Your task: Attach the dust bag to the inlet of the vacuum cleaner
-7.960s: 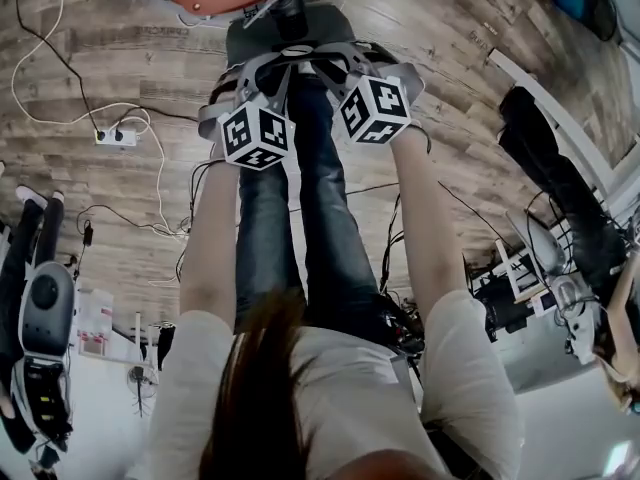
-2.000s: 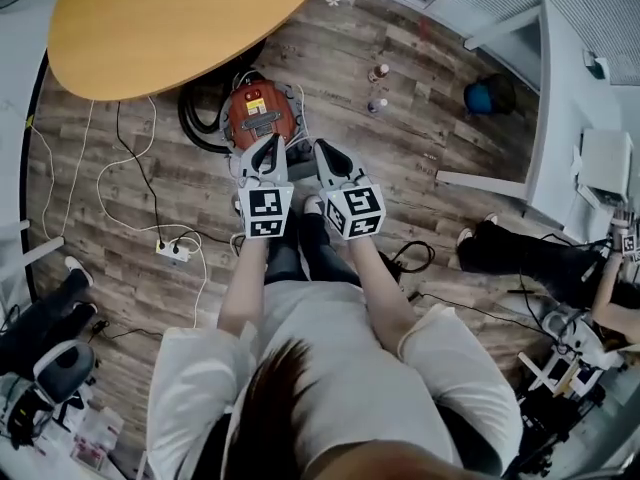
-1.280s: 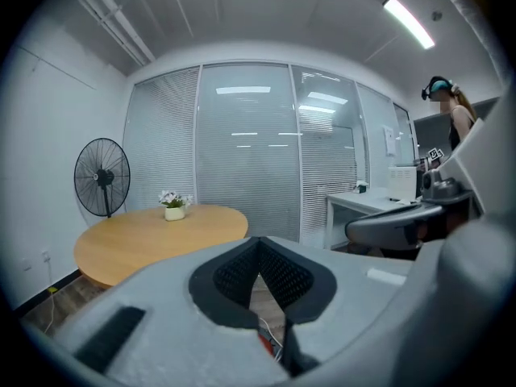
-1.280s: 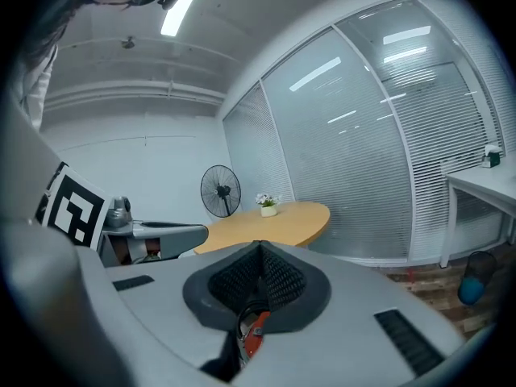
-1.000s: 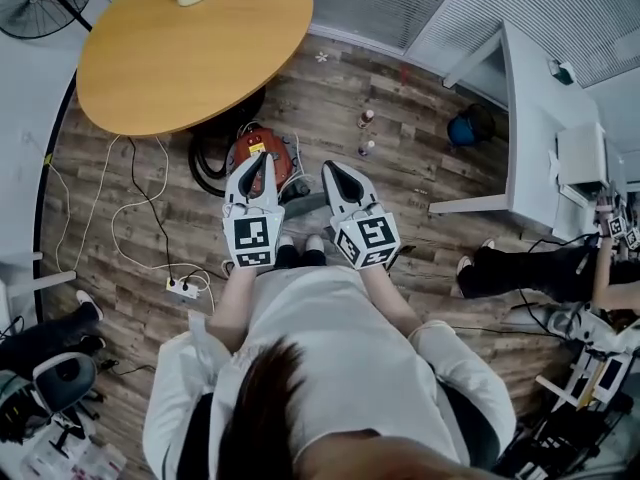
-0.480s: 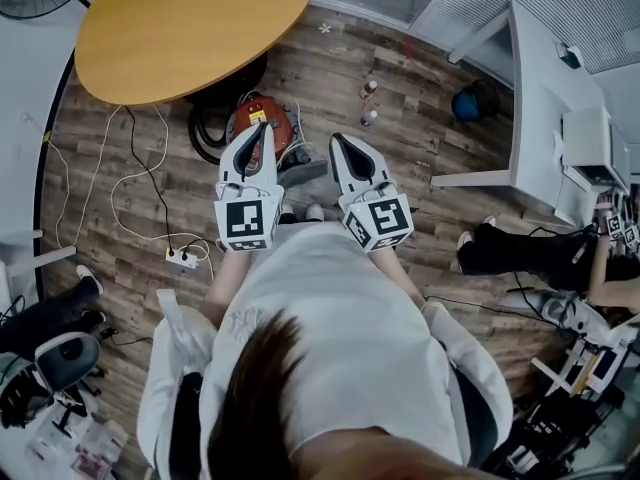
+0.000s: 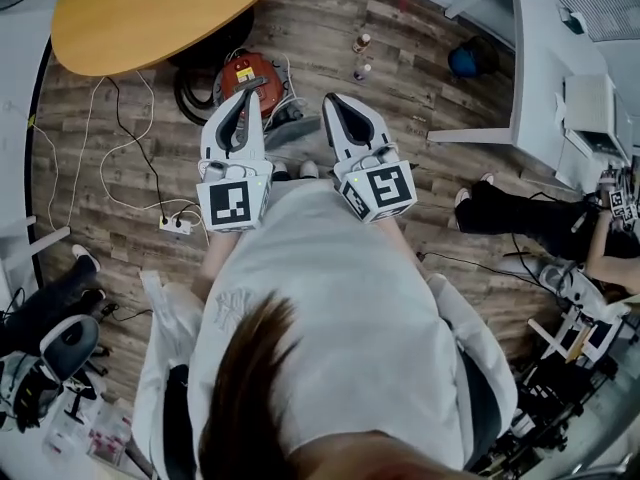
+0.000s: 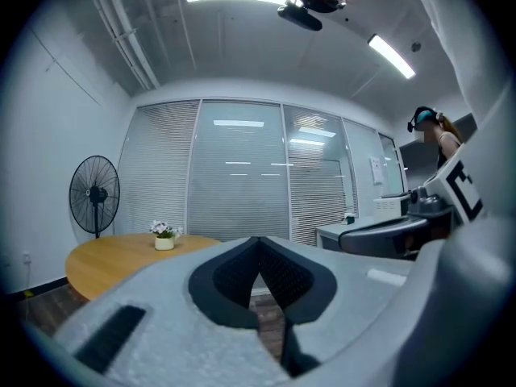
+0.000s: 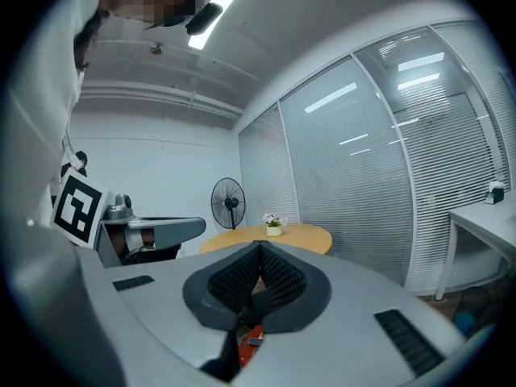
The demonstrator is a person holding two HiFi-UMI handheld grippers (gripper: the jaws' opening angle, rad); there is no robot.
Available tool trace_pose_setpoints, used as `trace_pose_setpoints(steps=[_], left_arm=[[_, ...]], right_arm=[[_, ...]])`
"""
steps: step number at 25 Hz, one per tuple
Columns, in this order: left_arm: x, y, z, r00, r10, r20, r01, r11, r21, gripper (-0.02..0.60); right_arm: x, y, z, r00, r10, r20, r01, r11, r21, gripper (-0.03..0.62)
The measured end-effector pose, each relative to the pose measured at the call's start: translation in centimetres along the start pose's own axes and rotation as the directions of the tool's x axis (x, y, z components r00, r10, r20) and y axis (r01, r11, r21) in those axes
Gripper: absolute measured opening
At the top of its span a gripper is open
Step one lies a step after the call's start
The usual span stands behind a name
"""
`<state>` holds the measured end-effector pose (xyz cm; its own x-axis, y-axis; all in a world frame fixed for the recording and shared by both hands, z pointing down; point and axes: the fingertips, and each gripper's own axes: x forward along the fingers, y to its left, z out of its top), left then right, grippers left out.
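— Both claws have come up since a second ago and sit larger in the head view, and the round worktop (image 7: 140, 13) has slid toward the top edge. How does the left claw (image 7: 244, 96) stand?

— Closed right up. In the left gripper view its ribbed pads (image 8: 234, 276) meet at the tip with nothing between them. Beyond it are a standing fan (image 8: 94, 196) and a small flower pot (image 8: 164, 237) on that worktop.

— And the vacuum cleaner (image 7: 246, 69)?

— On the wooden floor (image 7: 400, 58), just at the worktop's near edge. It has a red body, with a black hose (image 7: 188, 93) curled at its left. From the head view the left claw's tip lies over it, but the claw is held well above and touches nothing.

— The right claw (image 7: 333, 101)?

— Same story: jaws fully together and empty. A sliver of the red vacuum cleaner shows below its pads in the right gripper view.

— Further right?

— Two small bottles (image 7: 360, 43) on the floor, then a white desk (image 7: 540, 58).
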<state>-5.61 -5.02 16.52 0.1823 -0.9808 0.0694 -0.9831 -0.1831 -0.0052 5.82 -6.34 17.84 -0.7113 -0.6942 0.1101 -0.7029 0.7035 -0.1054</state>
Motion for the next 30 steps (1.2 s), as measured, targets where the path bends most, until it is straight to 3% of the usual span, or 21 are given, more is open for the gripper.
trace_pose_setpoints(steps=[8,30], left_arm=[[0.0,-0.5,-0.9,0.999,-0.045,0.016,0.045,0.999,0.011,0.017],[0.1,-0.4,-2.0,0.998,-0.057,-0.021,0.057,0.998,0.012,0.017]], right_arm=[[1.7,0.7,-0.8,1.000,-0.002,-0.023,0.001,1.000,-0.023,0.003],[4.4,2.7,-2.2,0.995,0.050,-0.088,-0.055,0.997,-0.061,0.003]])
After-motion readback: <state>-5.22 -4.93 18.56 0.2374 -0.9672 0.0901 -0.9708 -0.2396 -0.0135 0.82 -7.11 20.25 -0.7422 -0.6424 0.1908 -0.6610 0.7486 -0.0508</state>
